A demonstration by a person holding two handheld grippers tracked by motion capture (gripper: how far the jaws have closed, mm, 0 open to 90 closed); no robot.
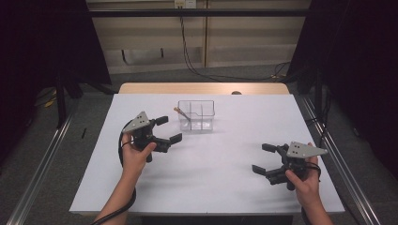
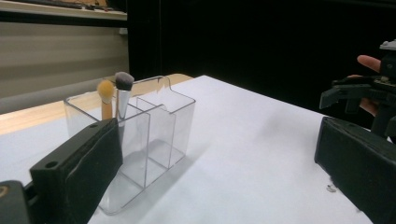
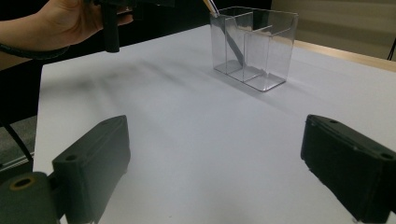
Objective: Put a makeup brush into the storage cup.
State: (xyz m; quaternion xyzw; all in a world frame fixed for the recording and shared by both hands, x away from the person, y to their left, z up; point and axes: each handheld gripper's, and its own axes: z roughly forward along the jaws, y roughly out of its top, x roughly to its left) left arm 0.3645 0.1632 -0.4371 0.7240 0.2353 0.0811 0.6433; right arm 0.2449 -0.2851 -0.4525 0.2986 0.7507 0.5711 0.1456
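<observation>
At the centre of the high view, towards the far edge of the white table (image 1: 211,164), stands the clear plastic organiser box with three compartments (image 1: 196,116), with two makeup brushes leaning in its left compartment. Left of centre, the left gripper (image 1: 167,129) is held just beside the box, its jaws spread wide with nothing between them and pointing towards it without touching. At the lower right, the right gripper (image 1: 265,158) hangs well apart from the box, jaws likewise wide and bare, aimed left across the table. In the left gripper view, the two black jaws stand far apart at the bottom corners; the clear box (image 2: 135,140) sits close behind the left jaw, which covers part of its near wall, and the orange-tipped brush (image 2: 106,95) and grey-tipped brush (image 2: 123,91) rise side by side from its far-left compartment. The right gripper (image 2: 359,93) shows at the right edge. In the right gripper view, the jaws are again wide and clear of everything, the box (image 3: 254,46) stands at the upper middle, and the person's left hand (image 3: 65,21) shows at the upper left.
</observation>
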